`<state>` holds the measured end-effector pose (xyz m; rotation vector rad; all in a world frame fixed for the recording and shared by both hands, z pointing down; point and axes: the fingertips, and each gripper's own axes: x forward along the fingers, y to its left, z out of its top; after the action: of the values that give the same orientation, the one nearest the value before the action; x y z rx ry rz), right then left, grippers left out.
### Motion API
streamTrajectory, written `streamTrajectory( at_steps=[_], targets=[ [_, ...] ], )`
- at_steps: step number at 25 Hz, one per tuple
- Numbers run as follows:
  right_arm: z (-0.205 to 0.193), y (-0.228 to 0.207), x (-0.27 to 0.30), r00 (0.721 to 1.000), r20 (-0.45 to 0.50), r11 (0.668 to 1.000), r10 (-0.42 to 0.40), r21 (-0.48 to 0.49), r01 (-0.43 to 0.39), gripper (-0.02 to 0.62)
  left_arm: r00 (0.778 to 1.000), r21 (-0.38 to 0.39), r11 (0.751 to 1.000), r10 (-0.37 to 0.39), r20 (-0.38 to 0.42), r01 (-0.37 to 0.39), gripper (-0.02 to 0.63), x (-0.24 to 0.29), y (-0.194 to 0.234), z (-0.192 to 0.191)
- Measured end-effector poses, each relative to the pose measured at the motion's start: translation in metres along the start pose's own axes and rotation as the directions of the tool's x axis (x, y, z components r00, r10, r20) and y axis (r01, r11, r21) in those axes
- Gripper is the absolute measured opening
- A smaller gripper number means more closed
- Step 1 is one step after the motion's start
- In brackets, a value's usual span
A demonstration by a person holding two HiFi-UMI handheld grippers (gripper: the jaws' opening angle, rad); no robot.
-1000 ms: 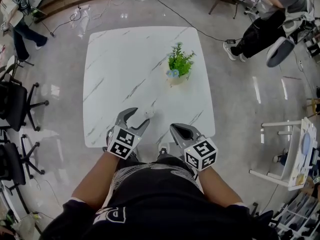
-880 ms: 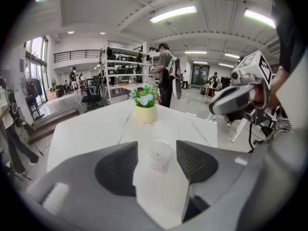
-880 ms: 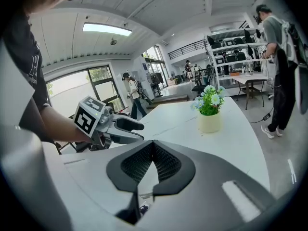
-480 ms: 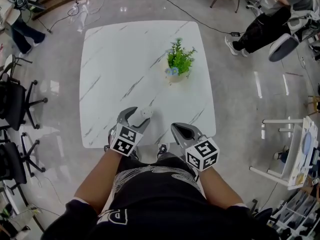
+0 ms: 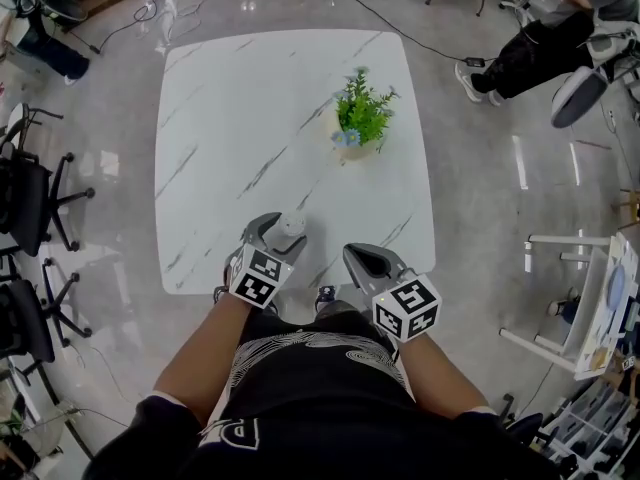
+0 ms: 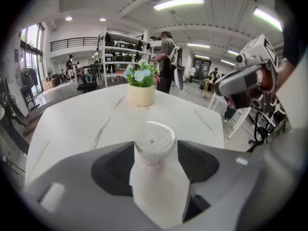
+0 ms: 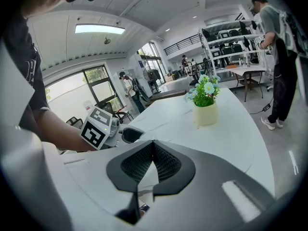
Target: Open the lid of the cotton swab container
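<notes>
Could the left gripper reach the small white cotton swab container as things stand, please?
Likely yes: the left gripper has just been opening its jaws, which flank the small white cotton swab container, nothing else between.

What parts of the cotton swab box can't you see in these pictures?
- Left gripper view: the cotton swab container's base is hidden behind the left gripper, whose jaws have just been opening around it.
- Head view: the container is too small to show any lid seam.
- Right gripper view: the container cannot be picked out behind the left gripper.
</notes>
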<state>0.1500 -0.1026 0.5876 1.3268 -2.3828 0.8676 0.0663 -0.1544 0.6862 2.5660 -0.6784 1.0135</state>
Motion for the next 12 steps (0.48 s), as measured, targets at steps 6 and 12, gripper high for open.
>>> streamTrajectory(
  at_steps=[6, 12],
  targets=[
    [-0.005, -0.011, 0.001, 1.000, -0.008, 1.000, -0.015, 0.021, 0.015, 0.000, 1.000, 0.002, 1.000, 0.017, -0.018, -0.017, 0.321, 0.014, 0.005, -0.008],
    [-0.011, -0.017, 0.001, 1.000, -0.012, 0.999, -0.024, 0.038, 0.025, 0.000, 0.999, 0.008, 1.000, 0.023, -0.026, -0.023, 0.321, 0.023, 0.008, -0.017]
  ],
)
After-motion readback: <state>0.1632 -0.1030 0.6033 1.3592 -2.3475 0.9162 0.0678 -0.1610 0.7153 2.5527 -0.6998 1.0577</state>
